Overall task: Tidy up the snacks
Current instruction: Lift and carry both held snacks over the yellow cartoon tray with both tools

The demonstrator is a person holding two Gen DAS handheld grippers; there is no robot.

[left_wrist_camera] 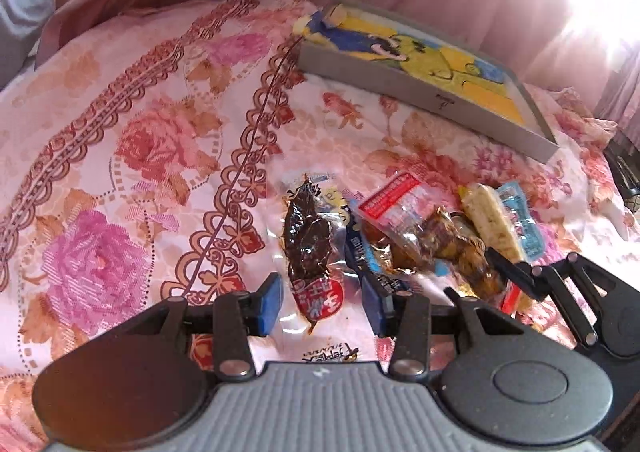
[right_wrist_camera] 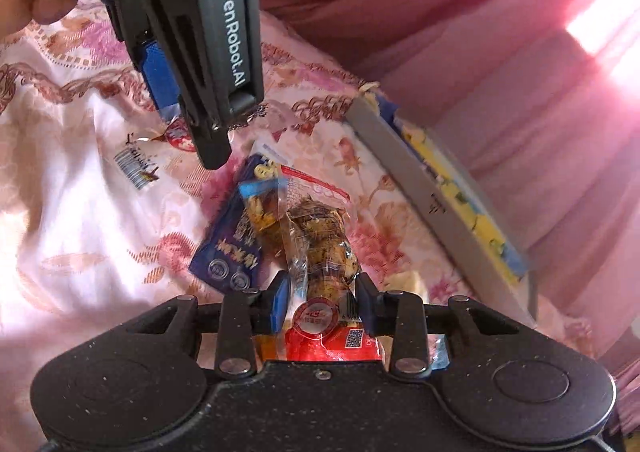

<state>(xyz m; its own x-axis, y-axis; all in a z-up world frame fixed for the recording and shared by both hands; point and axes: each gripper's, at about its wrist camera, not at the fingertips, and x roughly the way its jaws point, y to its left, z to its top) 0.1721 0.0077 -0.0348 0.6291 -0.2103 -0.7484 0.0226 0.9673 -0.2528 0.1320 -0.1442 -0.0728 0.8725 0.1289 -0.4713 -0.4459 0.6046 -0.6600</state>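
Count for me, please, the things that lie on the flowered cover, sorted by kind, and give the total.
Clear packs of brown food: 2, the dark pack and the red-topped pack
Dark blue packet: 1
Pale bar in a light blue wrapper: 1
Grey box: 1
Total: 5. The packs overlap, so more may be hidden.

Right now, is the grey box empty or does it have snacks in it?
No snacks visible inside. The grey box shows only its yellow and blue cartoon lining, and the snack packets lie outside on the flowered bedspread.
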